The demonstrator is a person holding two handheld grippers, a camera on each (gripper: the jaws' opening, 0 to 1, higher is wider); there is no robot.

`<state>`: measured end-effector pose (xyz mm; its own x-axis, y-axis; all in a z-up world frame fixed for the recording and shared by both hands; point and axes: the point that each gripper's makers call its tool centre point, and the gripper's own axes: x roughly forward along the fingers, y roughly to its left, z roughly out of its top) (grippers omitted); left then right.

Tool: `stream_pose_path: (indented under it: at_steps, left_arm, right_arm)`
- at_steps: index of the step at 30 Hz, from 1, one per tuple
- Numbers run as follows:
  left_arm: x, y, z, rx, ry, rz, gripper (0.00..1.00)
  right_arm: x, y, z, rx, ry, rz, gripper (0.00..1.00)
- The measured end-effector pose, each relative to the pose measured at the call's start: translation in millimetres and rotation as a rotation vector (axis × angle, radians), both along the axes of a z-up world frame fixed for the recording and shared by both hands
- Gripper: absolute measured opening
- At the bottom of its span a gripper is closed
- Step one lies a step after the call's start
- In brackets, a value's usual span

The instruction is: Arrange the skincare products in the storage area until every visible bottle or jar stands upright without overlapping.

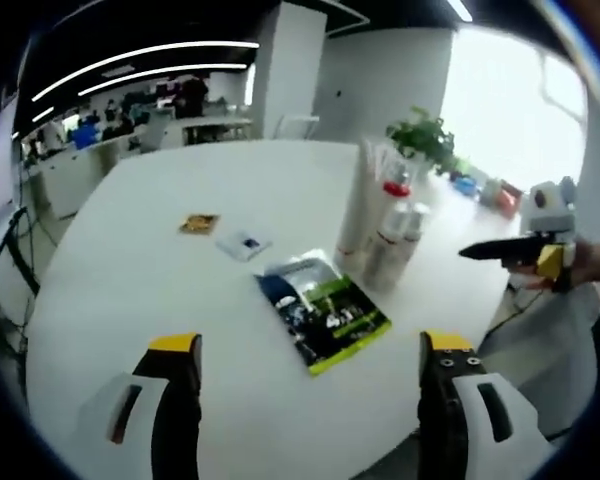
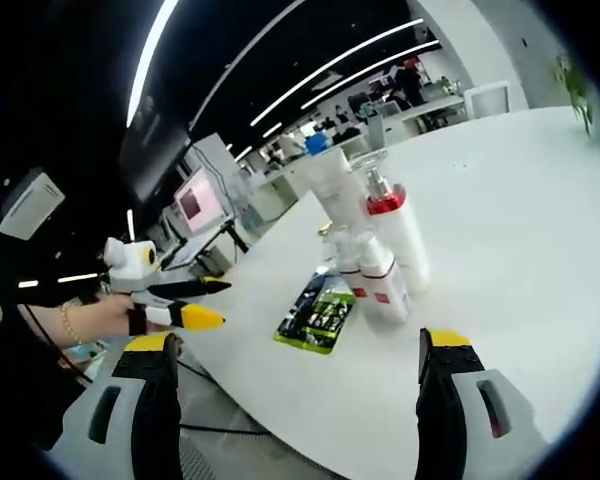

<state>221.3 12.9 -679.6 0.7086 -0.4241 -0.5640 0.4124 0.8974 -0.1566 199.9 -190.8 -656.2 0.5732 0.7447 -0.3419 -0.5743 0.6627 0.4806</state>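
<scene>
Hovering above the near edge of the white table (image 1: 130, 260), the left gripper (image 1: 310, 400) has its jaws spread wide with nothing between them, and the right gripper (image 2: 295, 395) is likewise wide open and empty, held off the table's rim. Beyond them the skincare bottles (image 1: 385, 225) stand upright, clustered just beside a green-and-blue packet (image 1: 325, 310) lying flat. Farther out lie two small sachets (image 1: 220, 232).
</scene>
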Motion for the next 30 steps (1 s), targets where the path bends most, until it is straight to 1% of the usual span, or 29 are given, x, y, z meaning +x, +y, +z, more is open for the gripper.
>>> stream_pose_path:
  at_steps: [2,6,8,10,11,14,17,20,23,25,27,30]
  left_arm:
    - [-4.6,4.8,1.5,-0.017,0.002,0.019,0.88]
    - [-16.0,14.5,4.7,-0.021,0.013,0.052,0.89]
    - [-20.7,18.3,3.9,-0.039,0.037,0.07,0.9]
    - [-25.1,18.8,4.0,-0.075,0.059,0.081,0.93]
    - [-26.4,19.5,3.4,-0.076,0.066,0.084,0.95]
    - [-31.1,22.7,2.0,-0.064,0.076,0.089,0.96]
    - [-30.7,20.8,5.8,-0.074,0.07,0.094,0.99]
    - [-29.5,20.4,6.5,-0.069,0.054,0.081,0.99]
    - [-30.7,16.0,7.8,-0.102,0.056,0.072,0.99]
    - [-27.9,18.8,11.4,-0.111,0.04,0.091,0.99]
    - [-23.1,22.5,16.1,-0.146,0.03,0.112,0.99]
    - [-20.8,25.6,14.6,-0.146,0.033,0.115,0.99]
  right_arm:
    - [-0.5,0.5,-0.1,-0.003,-0.003,0.005,1.0]
    - [-2.3,1.7,-0.5,-0.007,-0.006,0.009,1.0]
    - [-2.7,1.5,-0.5,-0.006,-0.006,0.01,1.0]
    - [-2.6,1.4,-0.3,-0.004,-0.006,0.008,1.0]
    - [-2.5,1.1,-0.5,-0.004,-0.005,0.007,1.0]
    - [-2.2,0.1,-1.1,-0.007,-0.005,0.005,1.0]
    - [-1.9,0.1,-1.3,-0.008,-0.005,0.005,1.0]
    - [-1.3,-0.2,-1.8,-0.011,-0.006,0.006,1.0]
    - [-1.4,-0.8,-2.4,-0.016,-0.006,0.004,1.0]
    - [-1.2,-1.2,-3.1,-0.018,-0.004,0.002,1.0]
    - [-0.8,-1.4,-3.9,-0.018,-0.002,0.002,1.0]
    - [-1.3,-0.5,-5.4,-0.024,0.003,0.009,1.0]
